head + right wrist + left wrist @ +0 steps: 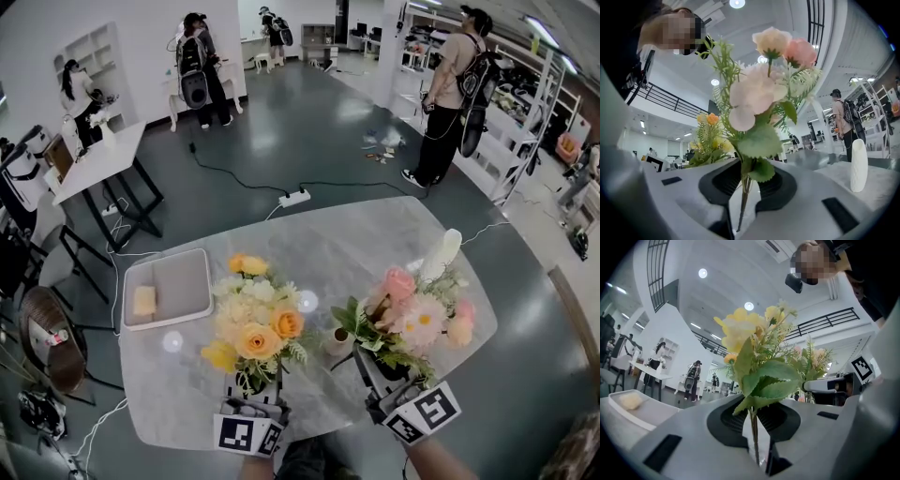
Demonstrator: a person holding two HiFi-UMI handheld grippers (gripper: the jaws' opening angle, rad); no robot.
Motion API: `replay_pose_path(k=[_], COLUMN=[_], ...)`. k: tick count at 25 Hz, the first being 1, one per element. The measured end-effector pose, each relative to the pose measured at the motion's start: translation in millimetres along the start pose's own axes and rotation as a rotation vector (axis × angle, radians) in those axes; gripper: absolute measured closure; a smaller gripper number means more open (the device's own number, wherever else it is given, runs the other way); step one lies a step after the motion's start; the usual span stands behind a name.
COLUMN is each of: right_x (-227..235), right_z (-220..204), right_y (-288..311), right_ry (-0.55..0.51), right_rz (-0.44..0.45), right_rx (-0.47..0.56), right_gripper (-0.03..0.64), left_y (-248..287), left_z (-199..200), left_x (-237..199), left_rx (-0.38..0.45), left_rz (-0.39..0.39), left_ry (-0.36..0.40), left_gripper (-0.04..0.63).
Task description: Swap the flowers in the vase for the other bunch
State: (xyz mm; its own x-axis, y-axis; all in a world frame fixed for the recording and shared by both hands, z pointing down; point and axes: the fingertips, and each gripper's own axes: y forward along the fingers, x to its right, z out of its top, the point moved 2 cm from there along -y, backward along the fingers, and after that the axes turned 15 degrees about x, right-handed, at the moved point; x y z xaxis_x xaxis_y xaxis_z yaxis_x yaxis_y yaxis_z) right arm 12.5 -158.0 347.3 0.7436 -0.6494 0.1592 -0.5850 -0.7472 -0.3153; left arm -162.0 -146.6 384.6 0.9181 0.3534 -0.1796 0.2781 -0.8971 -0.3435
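Left claw (757, 427) is clamped on the thin stems of the yellow-and-orange artificial flower bunch (255, 323). The right claw (747, 187) pinches the stems of the pink-and-peach bunch (412, 314). Both bunches look light but top-heavy, with wiry stems and soft petals, so I judge low on the gathered stems the best hold. Both claws point level at the near edge of the grey marble tabletop (328, 244), bunches upright. The slim white vase (441, 255) stands far right, apparently empty.
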Motion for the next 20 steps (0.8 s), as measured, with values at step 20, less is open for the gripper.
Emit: replay_pose_path(k=[20], right_x=[36], right_z=[-9], right_y=[25], right_ry=[-0.084], right_rz=[-0.032], right_rx=[0.009], right_gripper=[0.522], left_y=[8], left_z=[-23], left_x=[-11], left_rx=[-0.020], left_rz=[-0.005], left_ry=[-0.043], left_gripper=[0.534])
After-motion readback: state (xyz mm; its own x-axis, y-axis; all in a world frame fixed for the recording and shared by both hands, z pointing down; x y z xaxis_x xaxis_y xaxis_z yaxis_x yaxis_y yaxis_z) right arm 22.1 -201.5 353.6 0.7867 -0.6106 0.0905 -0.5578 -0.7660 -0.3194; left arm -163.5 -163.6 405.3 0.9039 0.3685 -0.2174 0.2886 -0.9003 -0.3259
